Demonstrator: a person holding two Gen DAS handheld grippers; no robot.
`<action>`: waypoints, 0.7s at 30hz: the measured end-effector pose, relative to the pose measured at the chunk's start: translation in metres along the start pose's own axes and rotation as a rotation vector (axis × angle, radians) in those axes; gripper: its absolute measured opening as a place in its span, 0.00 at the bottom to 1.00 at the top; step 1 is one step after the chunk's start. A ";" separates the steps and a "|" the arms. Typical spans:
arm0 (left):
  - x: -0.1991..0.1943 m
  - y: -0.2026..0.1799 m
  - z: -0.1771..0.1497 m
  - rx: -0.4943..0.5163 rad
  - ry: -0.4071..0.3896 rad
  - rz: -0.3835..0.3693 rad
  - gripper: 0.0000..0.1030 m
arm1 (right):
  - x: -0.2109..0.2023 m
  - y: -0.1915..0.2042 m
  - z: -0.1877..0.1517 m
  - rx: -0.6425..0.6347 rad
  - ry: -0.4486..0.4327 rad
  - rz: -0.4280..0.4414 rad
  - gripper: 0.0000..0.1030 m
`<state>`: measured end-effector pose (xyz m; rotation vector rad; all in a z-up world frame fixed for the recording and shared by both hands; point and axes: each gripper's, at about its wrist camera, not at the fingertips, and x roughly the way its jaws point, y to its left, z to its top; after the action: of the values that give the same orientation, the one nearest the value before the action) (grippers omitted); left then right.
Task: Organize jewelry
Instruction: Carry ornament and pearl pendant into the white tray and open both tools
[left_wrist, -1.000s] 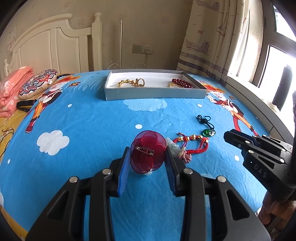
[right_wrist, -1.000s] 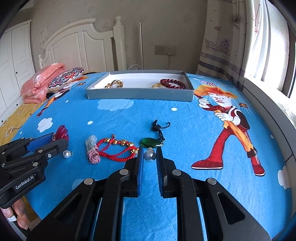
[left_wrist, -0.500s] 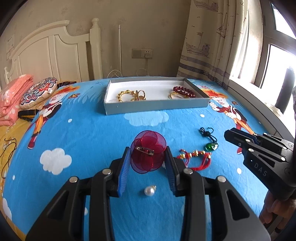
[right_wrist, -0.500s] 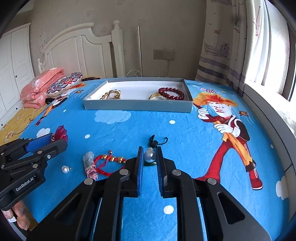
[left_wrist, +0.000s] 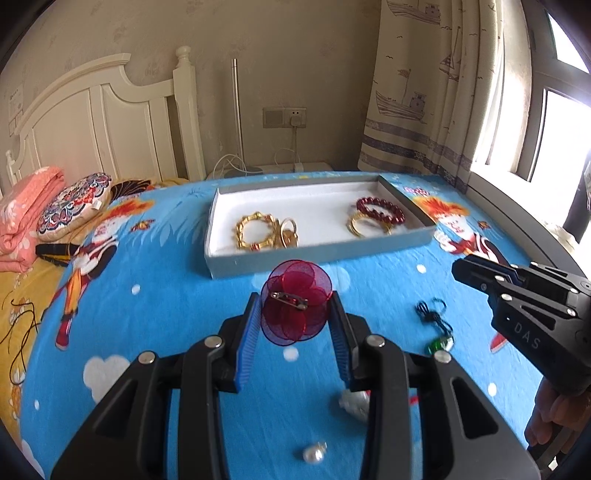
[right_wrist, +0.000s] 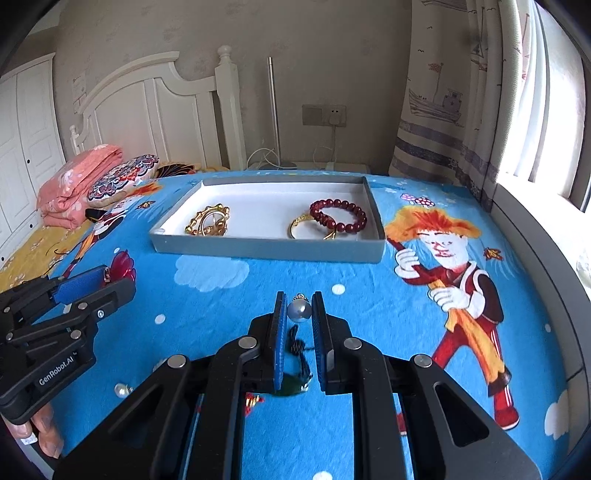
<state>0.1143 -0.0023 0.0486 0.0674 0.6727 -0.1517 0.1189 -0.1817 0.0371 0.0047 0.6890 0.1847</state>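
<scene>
My left gripper (left_wrist: 294, 314) is shut on a dark red mesh flower brooch (left_wrist: 295, 306) whose pin faces the camera. It hovers above the blue bedspread, short of the grey jewelry tray (left_wrist: 229, 264). My right gripper (right_wrist: 299, 312) is shut on a grey pearl earring (right_wrist: 299, 311), also in the air in front of the tray (right_wrist: 258, 254). The tray holds a gold chain bracelet (left_wrist: 255, 230), a gold ring, a gold bangle and a red bead bracelet (right_wrist: 338, 215). A white pearl earring (left_wrist: 314, 455) lies on the bedspread behind my left gripper.
A green pendant on a black cord (left_wrist: 439, 341) and a red string bracelet, mostly hidden, lie on the bedspread. Folded pink bedding (right_wrist: 79, 181) and a patterned cushion (left_wrist: 74, 208) sit at the far left. A headboard, a wall socket and a curtain stand behind the tray.
Both grippers have risen and moved toward the tray with the brooch and the pearl earring. The tray looks nearer and larger, and the loose jewelry has dropped lower in both views.
</scene>
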 end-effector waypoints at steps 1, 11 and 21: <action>0.002 0.000 0.003 0.000 -0.001 0.002 0.34 | 0.002 -0.001 0.003 0.001 -0.002 -0.001 0.15; 0.027 0.001 0.041 0.002 -0.005 0.009 0.34 | 0.025 -0.009 0.047 0.014 -0.010 -0.002 0.15; 0.070 0.005 0.075 -0.004 0.004 0.038 0.34 | 0.066 -0.015 0.083 0.021 -0.011 -0.013 0.15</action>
<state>0.2158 -0.0139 0.0634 0.0764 0.6756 -0.1134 0.2237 -0.1807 0.0586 0.0215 0.6794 0.1649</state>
